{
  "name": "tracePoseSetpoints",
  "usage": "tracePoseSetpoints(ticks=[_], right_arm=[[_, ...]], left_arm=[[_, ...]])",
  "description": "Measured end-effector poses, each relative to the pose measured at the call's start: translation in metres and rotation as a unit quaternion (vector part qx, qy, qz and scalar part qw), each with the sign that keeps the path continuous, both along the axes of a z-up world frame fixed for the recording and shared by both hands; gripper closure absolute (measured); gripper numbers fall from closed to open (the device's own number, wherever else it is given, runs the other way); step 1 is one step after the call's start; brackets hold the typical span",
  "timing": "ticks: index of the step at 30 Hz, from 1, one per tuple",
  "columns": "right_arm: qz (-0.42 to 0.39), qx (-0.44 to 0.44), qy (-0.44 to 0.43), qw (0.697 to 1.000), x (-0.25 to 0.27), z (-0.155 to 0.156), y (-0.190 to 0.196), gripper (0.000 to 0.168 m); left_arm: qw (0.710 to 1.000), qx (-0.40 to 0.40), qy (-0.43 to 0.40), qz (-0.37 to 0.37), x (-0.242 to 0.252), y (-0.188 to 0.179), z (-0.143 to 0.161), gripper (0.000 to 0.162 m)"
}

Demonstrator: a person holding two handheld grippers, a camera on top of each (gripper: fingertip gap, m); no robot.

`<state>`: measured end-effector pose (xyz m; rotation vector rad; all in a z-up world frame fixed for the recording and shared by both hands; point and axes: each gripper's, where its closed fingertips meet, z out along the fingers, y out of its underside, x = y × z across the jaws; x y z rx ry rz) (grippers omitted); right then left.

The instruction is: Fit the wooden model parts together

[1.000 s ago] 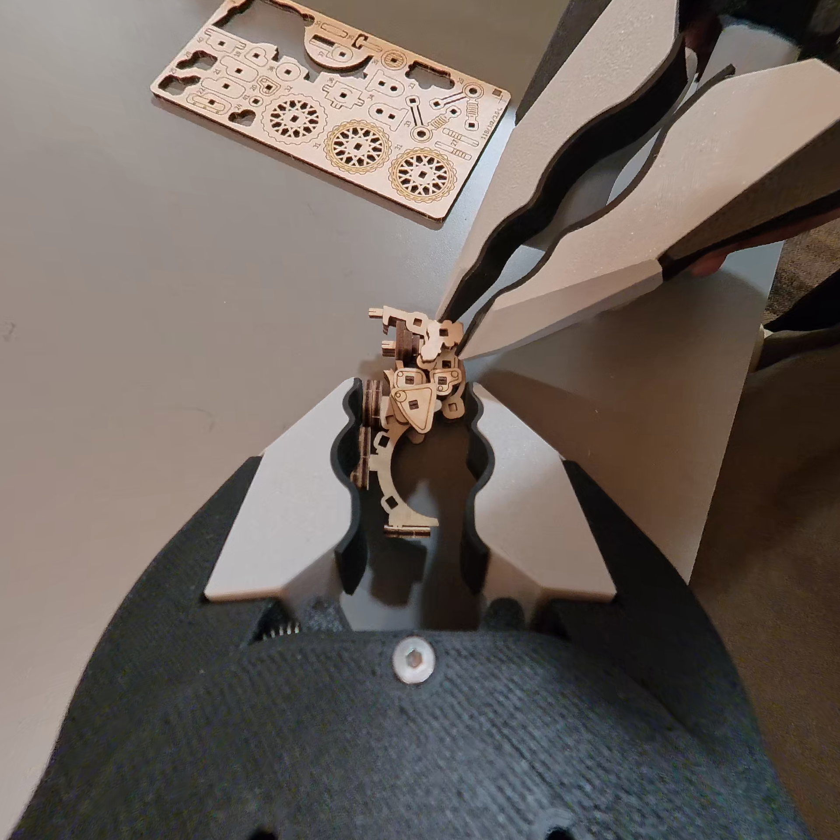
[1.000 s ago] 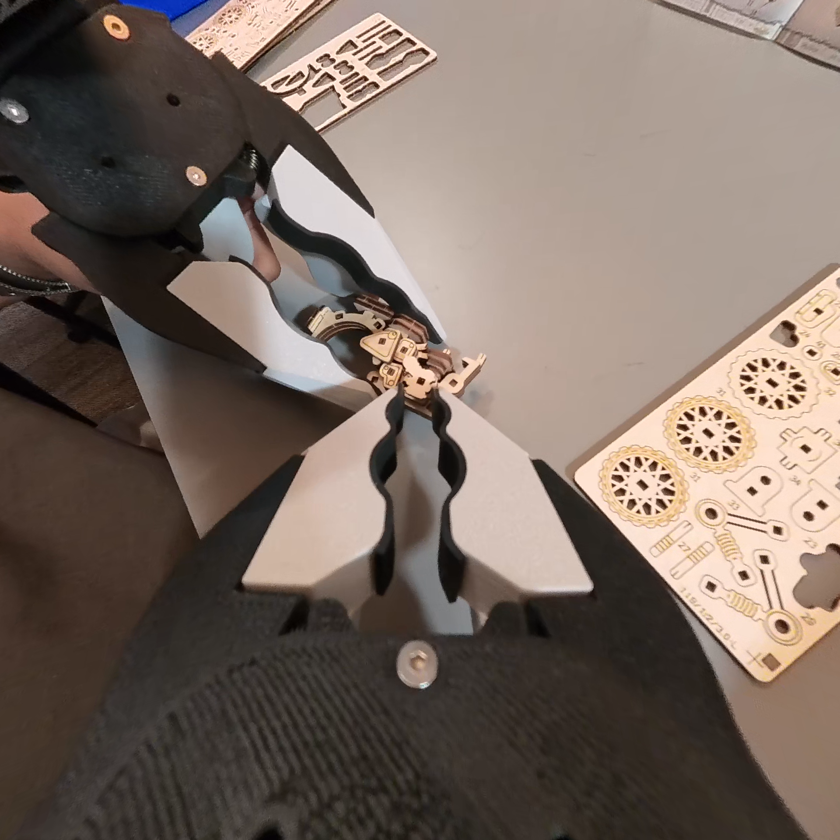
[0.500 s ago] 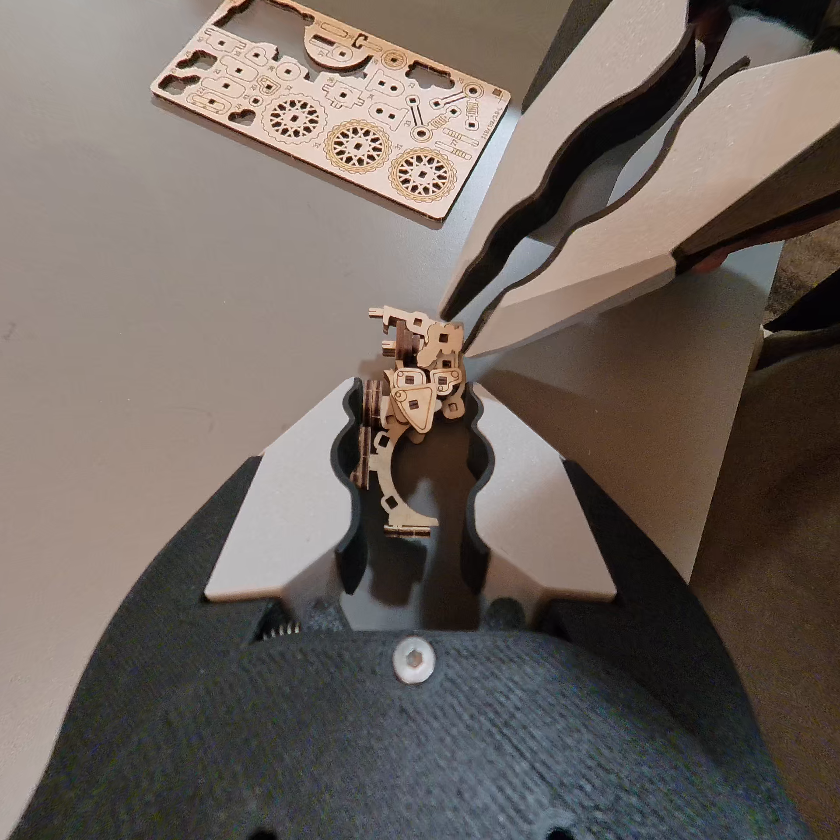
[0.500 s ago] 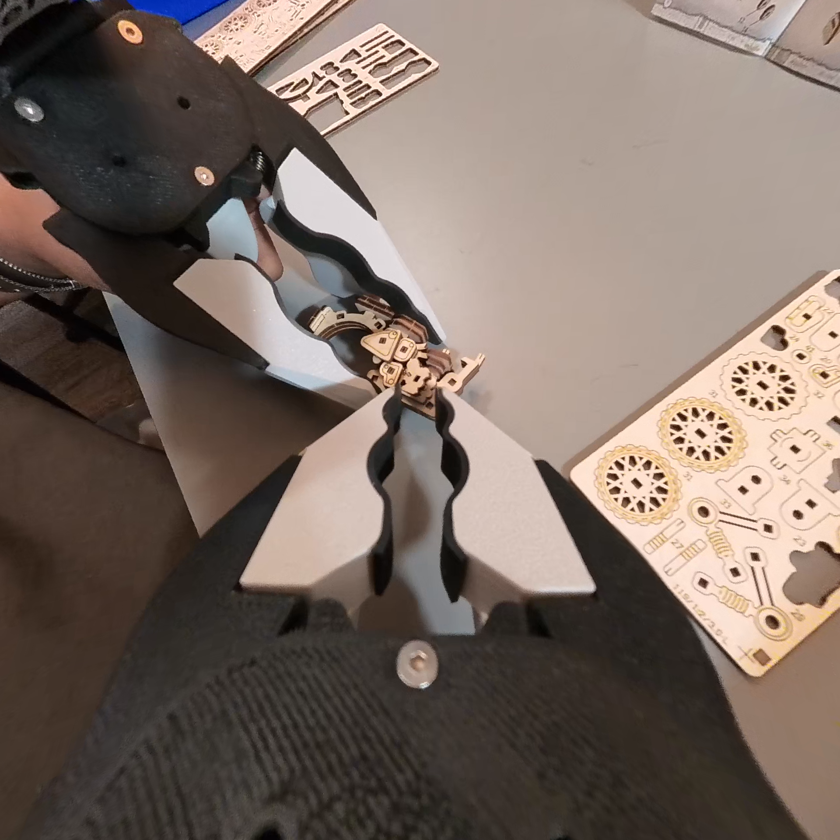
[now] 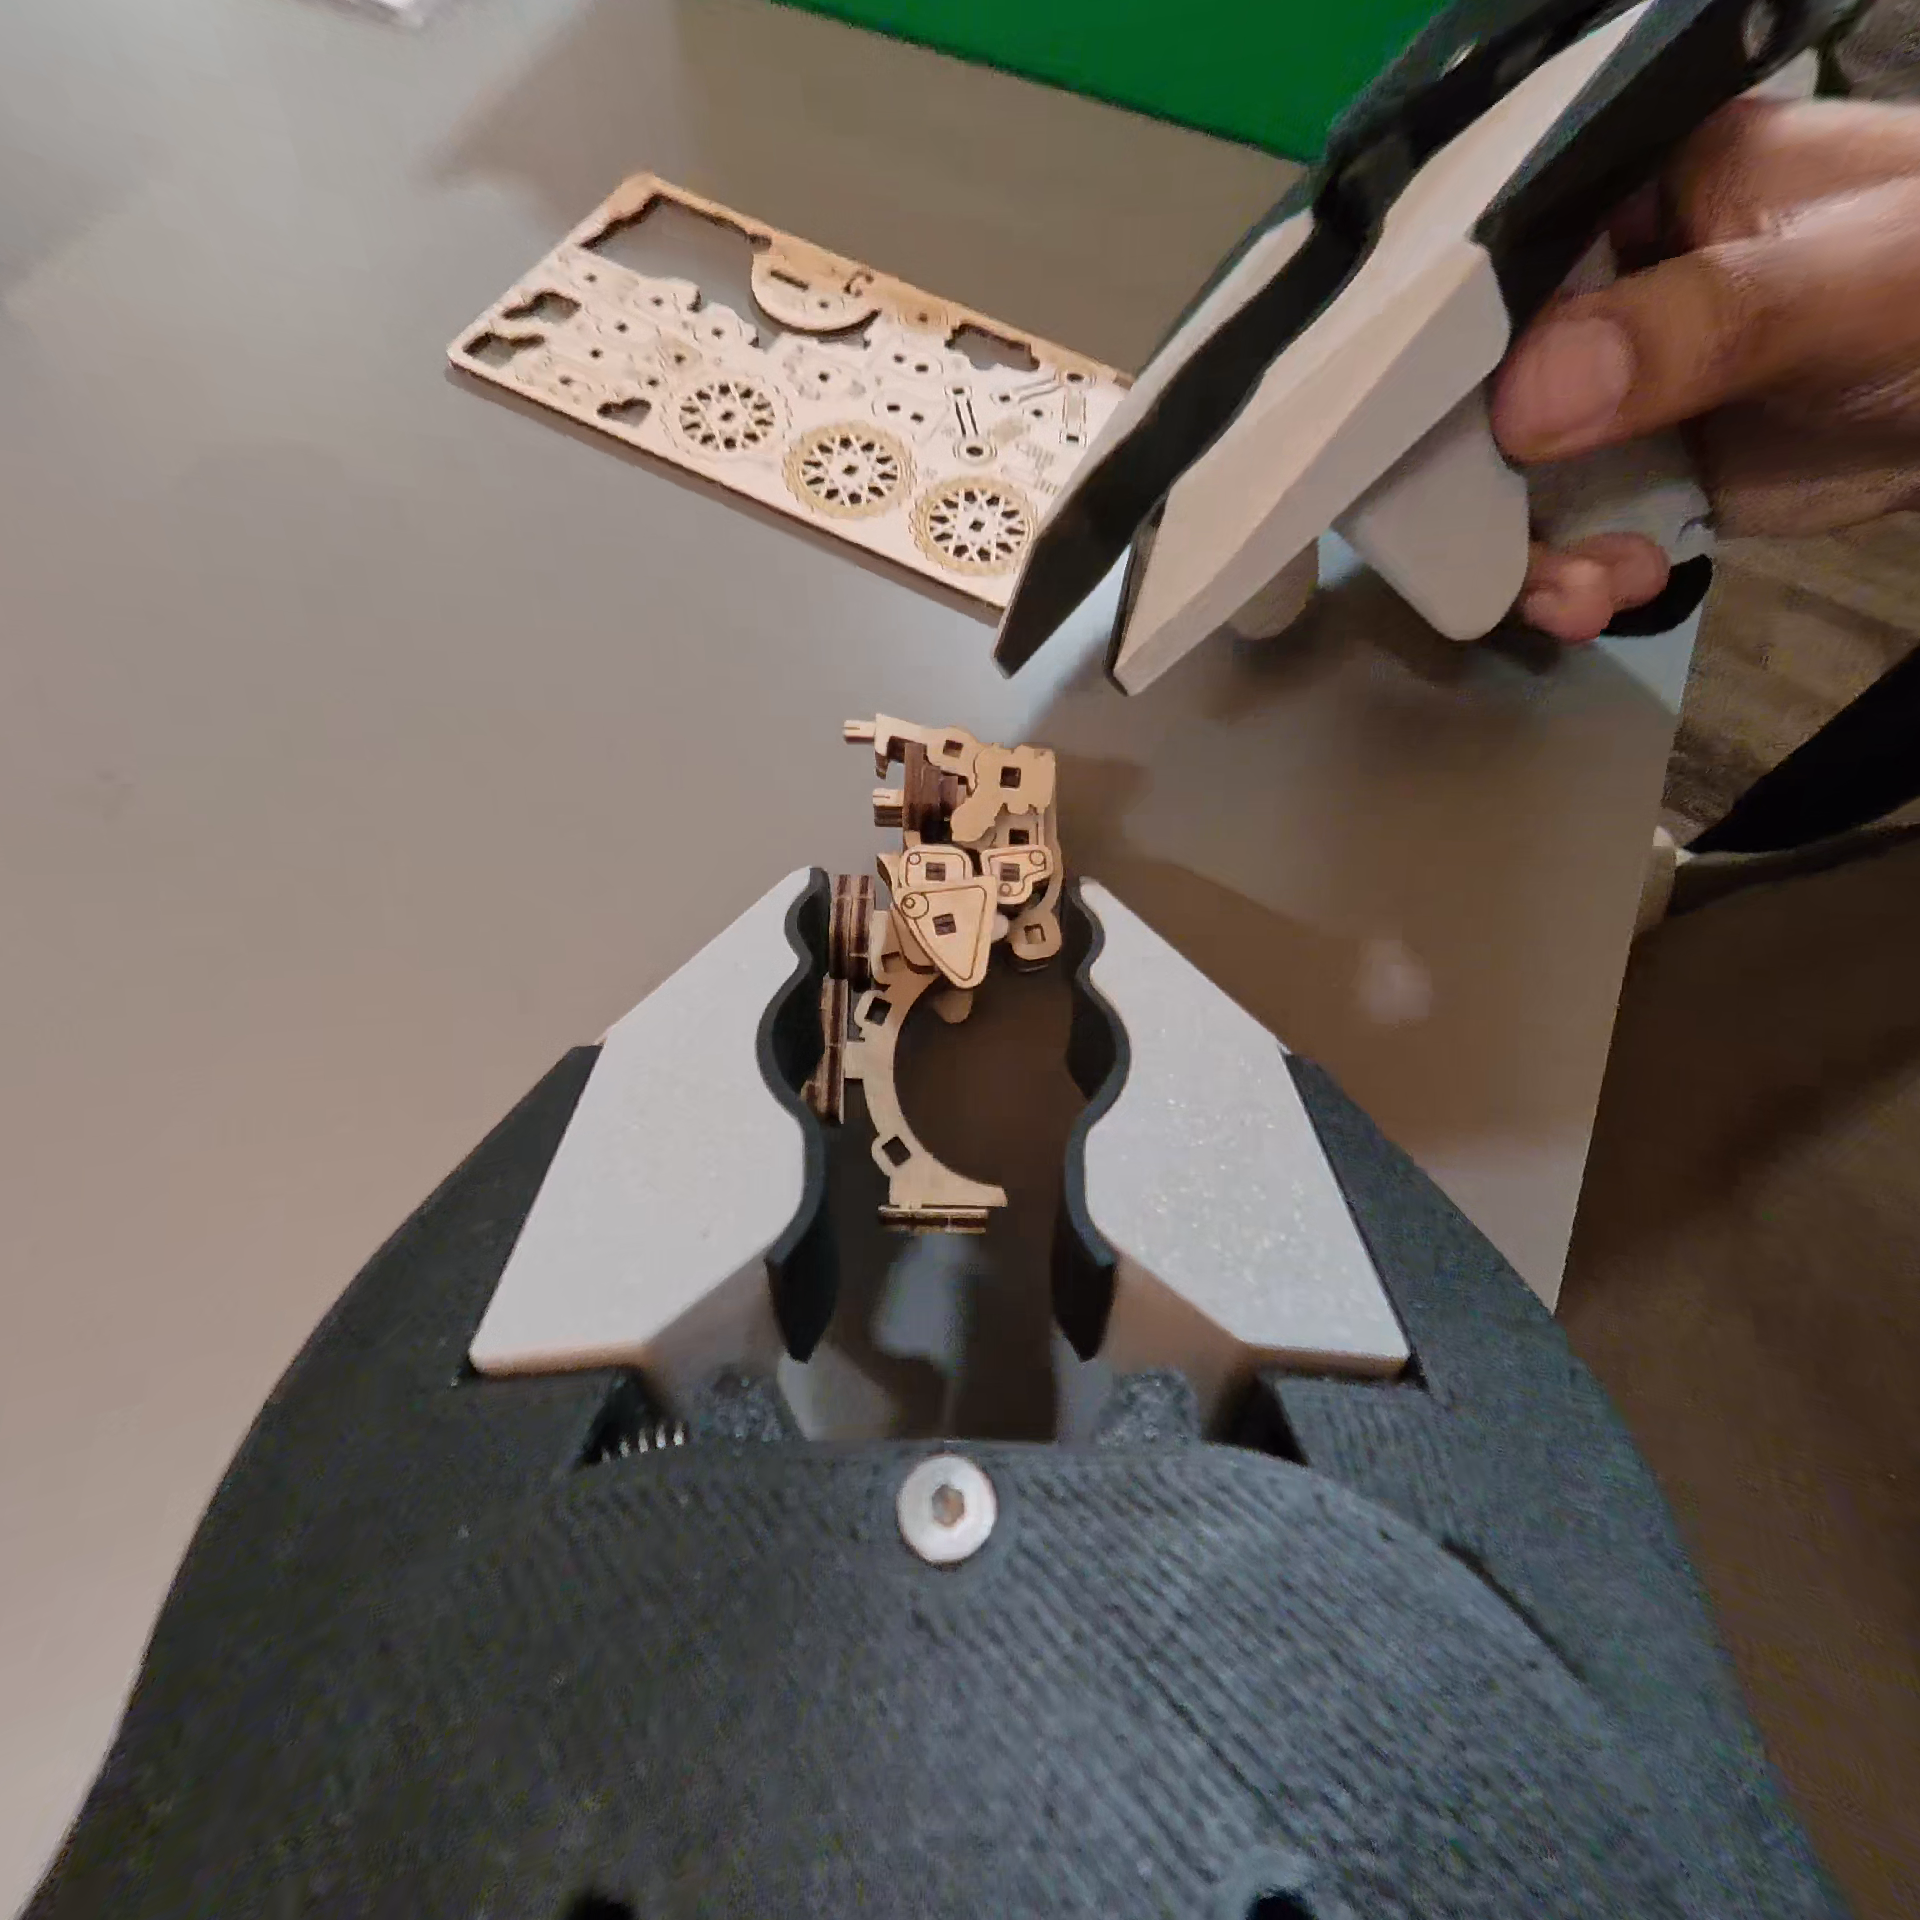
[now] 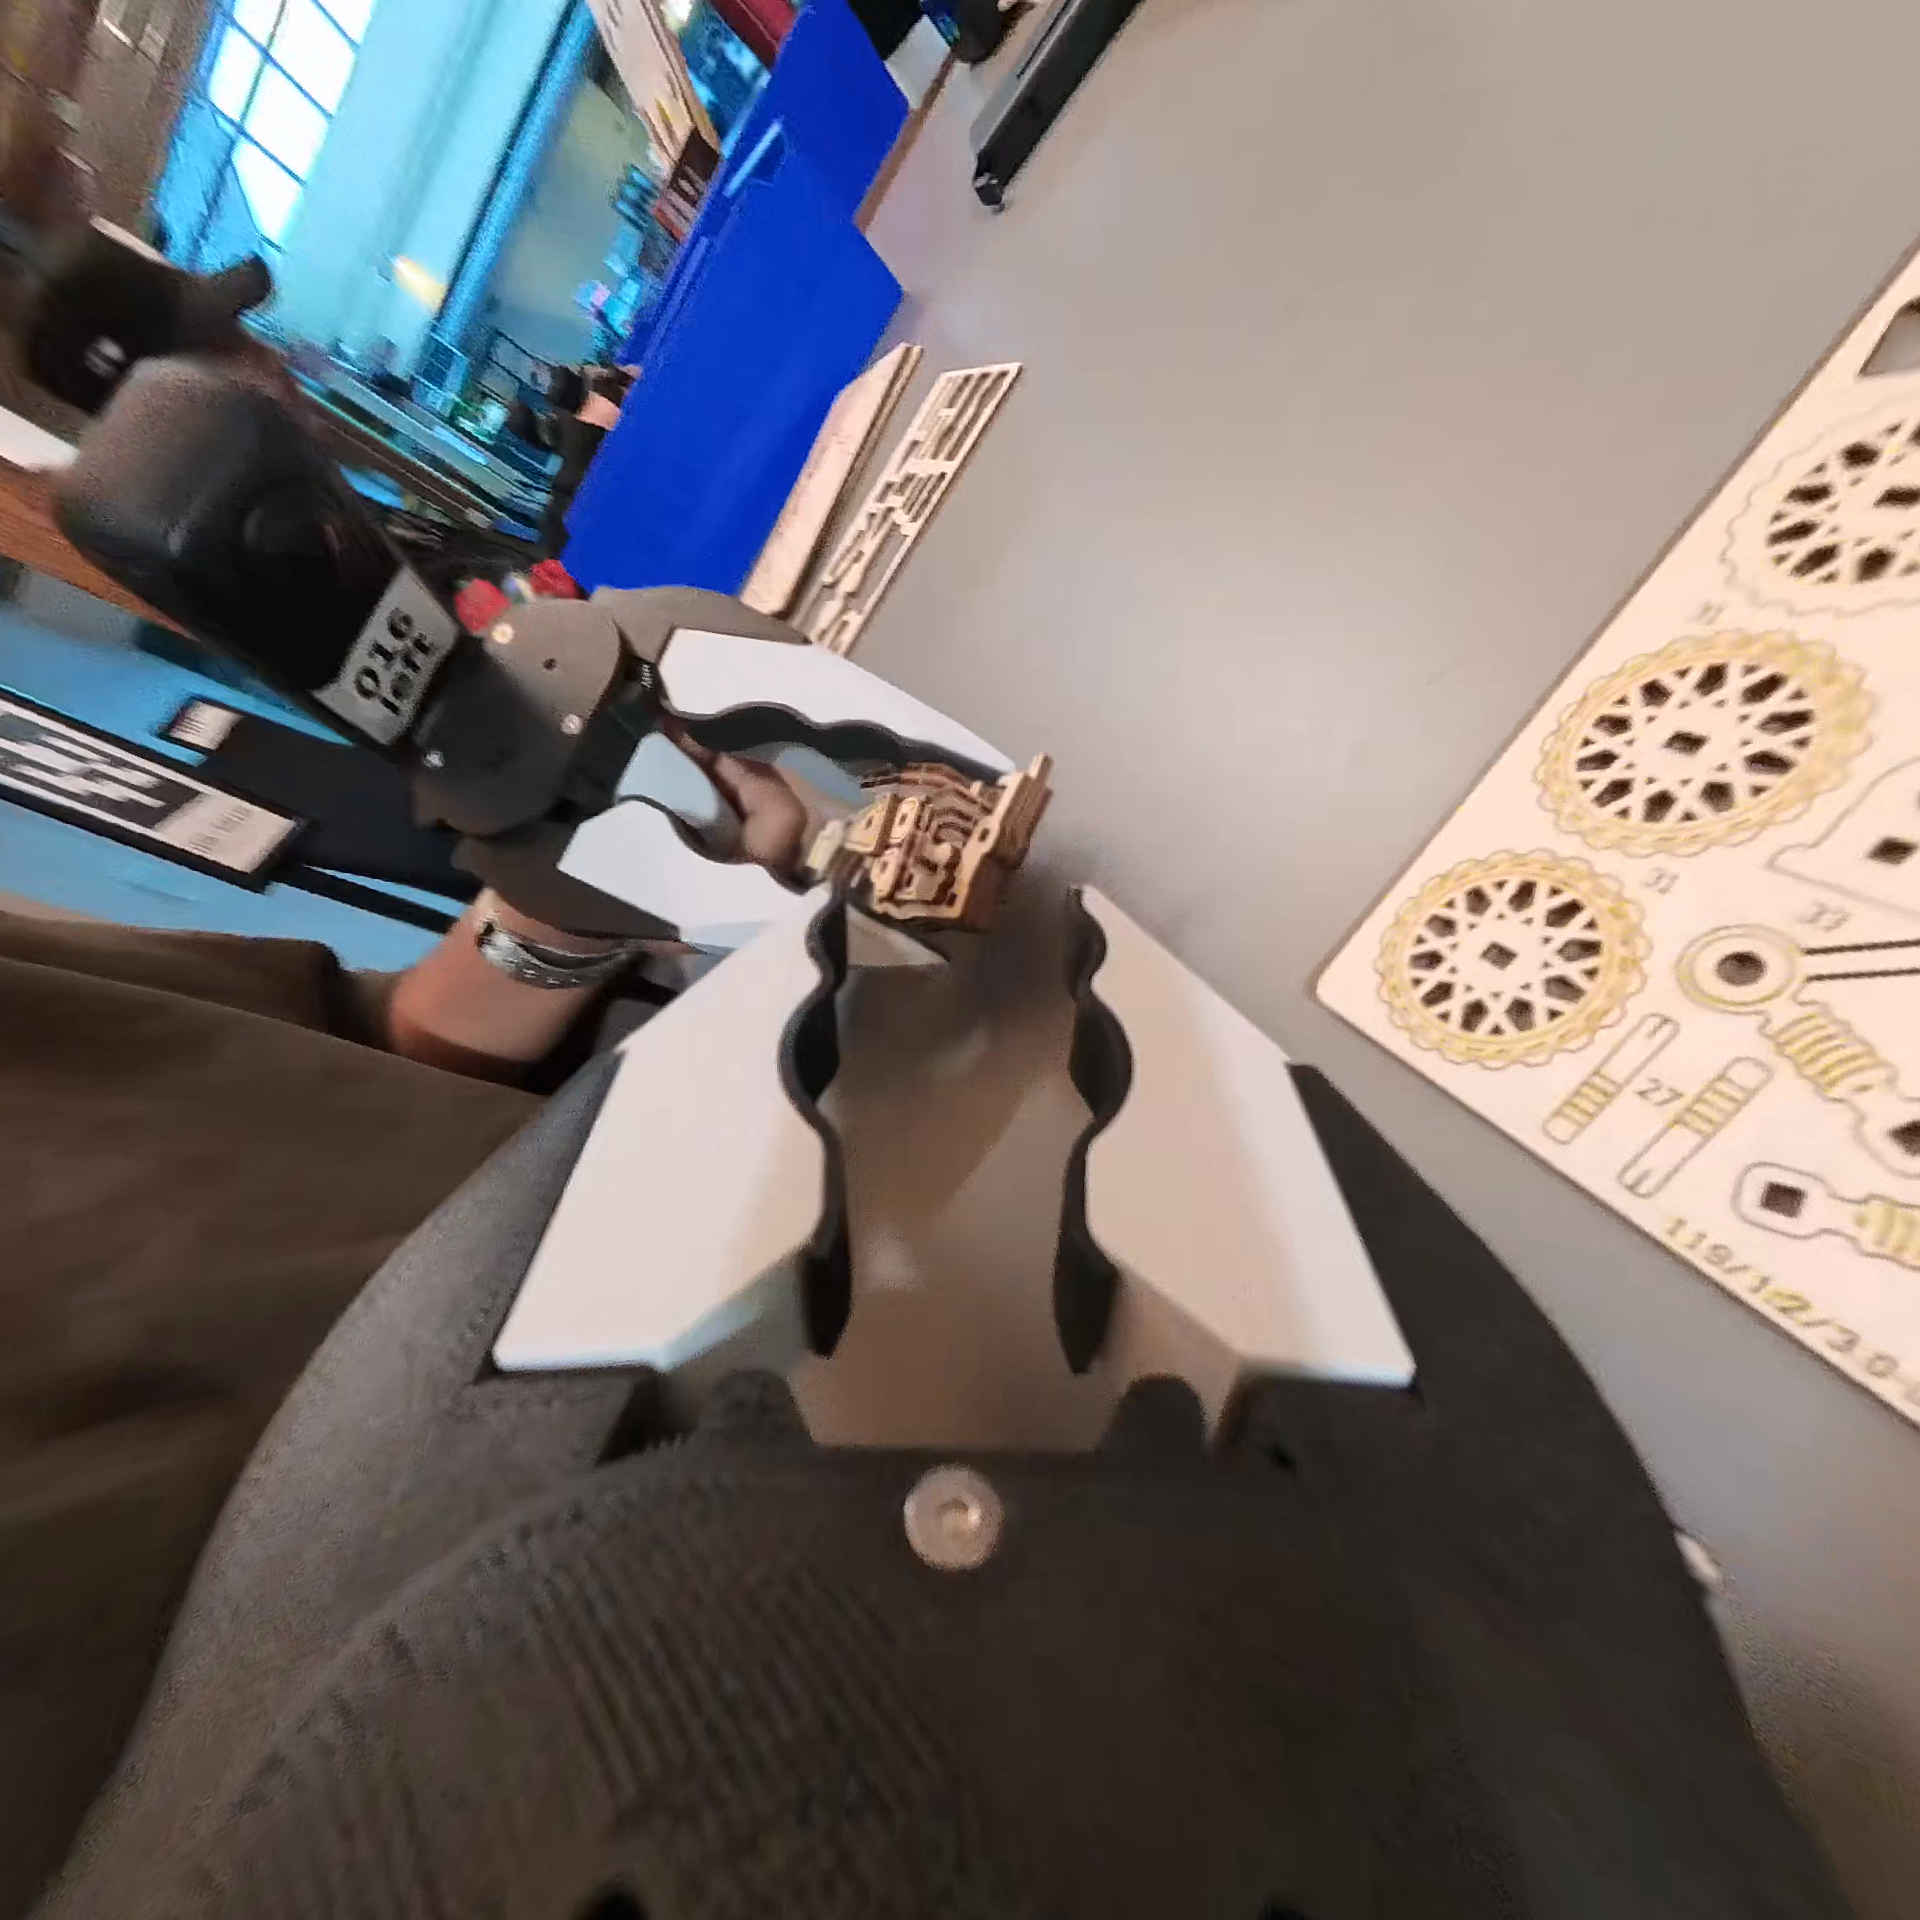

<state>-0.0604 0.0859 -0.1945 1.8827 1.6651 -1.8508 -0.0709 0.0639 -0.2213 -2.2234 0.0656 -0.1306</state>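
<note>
Left hand-held gripper (image 5: 940, 925) squeezes the model (image 5: 951, 914) mid-frame; right hand-held gripper (image 6: 951, 925) is open, empty. Model looks light, thin, snappable: hold its thick stacked edge.

Soft even light, motion-blurred edges

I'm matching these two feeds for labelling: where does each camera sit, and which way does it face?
Left wrist view: on the left gripper, looking forward and down along its fingers at the wooden model they clamp, above the grey table; the person's hand holds the right gripper.
Right wrist view: on the right gripper, tilted, fingers open and empty, facing the left gripper.
Shared: the model and the wheel sheet.
</note>
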Motion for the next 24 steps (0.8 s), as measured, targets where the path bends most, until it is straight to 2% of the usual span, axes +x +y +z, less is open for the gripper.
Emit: tracePoseSetpoints(ticks=[4, 7, 16, 24], right_arm=[[0.014, -0.081, -0.005, 0.997, 0.001, 0.007, -0.008, 0.118], [0.017, -0.1, -0.012, 0.995, 0.001, 0.006, -0.01, 0.118], [0.018, -0.126, -0.014, 0.992, 0.003, 0.009, -0.008, 0.145], [0.019, -0.131, -0.012, 0.991, 0.003, 0.01, -0.007, 0.146]], left_arm=[[0.999, 0.023, 0.026, -0.011, 0.005, 0.003, 0.006, 0.119], [0.998, 0.036, 0.044, -0.022, 0.011, 0.006, 0.01, 0.119], [0.997, 0.051, 0.047, -0.022, 0.014, 0.008, 0.014, 0.119], [0.997, 0.057, 0.042, -0.02, 0.013, 0.008, 0.016, 0.119]])
